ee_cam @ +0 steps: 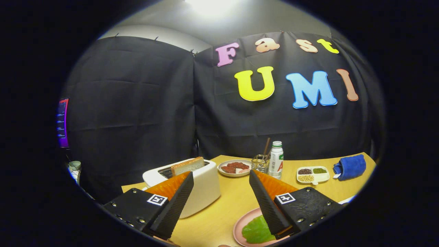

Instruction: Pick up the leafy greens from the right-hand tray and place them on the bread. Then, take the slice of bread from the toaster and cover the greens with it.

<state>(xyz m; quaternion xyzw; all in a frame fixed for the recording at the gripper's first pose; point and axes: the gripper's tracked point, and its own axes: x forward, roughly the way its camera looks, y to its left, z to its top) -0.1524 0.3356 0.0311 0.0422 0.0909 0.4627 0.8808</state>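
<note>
A hand-held gripper (221, 176) points across a yellow wooden tabletop (236, 202), its two black fingers spread wide apart with nothing between them. The left finger (173, 206) sits in front of a white toaster (202, 187), which has a slice of bread (187, 165) standing up out of its slot. Beside the right finger (269, 206), near its base, a pink plate (240, 228) holds the leafy greens (255, 230), a bright green piece lying flat and partly hidden by that finger. Beyond the fingers, farther back on the tabletop, stand a small round dish (235, 168) with reddish pieces of food, a clear glass cup (260, 163) holding sticks, and a white bottle (276, 159) with a green cap. To the right of these are a white divided tray (312, 175) with dark, green and pale beans in separate compartments, and a folded blue cloth (350, 166)
</note>
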